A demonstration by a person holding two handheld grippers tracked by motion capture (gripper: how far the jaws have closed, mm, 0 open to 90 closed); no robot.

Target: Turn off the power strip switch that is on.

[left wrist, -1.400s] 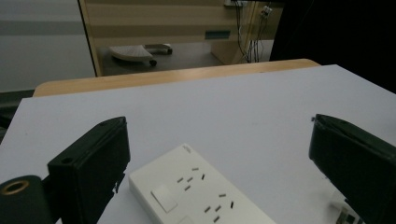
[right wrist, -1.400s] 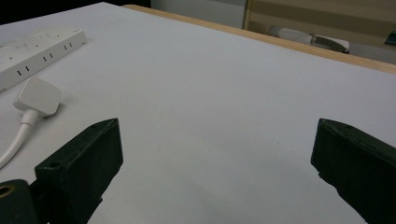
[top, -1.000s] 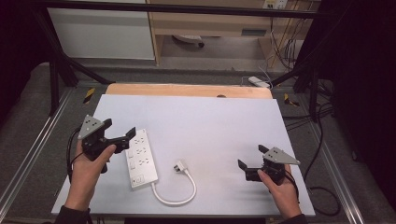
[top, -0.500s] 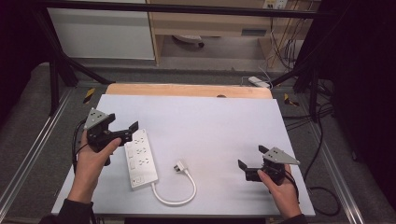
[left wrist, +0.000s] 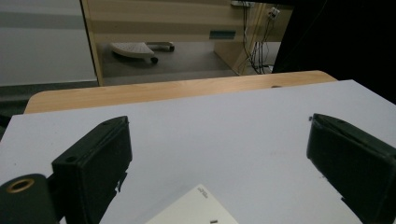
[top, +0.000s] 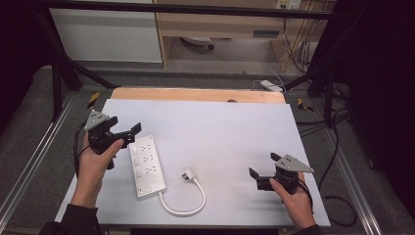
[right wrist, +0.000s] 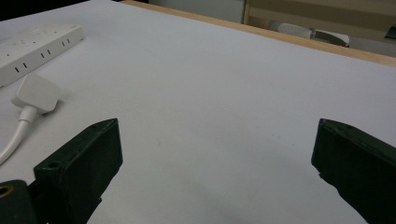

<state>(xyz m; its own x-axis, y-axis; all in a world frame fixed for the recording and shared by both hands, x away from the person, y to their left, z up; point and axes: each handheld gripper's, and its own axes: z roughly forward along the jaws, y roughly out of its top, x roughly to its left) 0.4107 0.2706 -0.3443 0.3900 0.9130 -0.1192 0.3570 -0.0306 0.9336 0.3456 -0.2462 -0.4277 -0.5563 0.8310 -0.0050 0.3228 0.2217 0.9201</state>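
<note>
From the high view, my left gripper (top: 128, 134) has lifted and swung toward the far end of the power strip (top: 146, 165) since a second ago, when it sat lower beside the strip's left edge; its jaws are spread wide with nothing between them. My right gripper (top: 259, 178) has stayed where it was near the table's (top: 235, 127) right front, jaws likewise parted and empty. The white strip lies left of centre on the grey surface, its cable (top: 183, 208) curling round the front to the plug (top: 188, 174), which rests just beside the strip (not touching it, as far as I can tell). There are no containers on the table. In the left gripper view, my two black jaws stand well apart over bare table, with a corner of the power strip (left wrist: 198, 212) showing low between them. In the right gripper view, my jaws are again wide open above the bare surface, and the plug (right wrist: 36, 93) and the strip (right wrist: 35, 49) lie off to the left.
</note>
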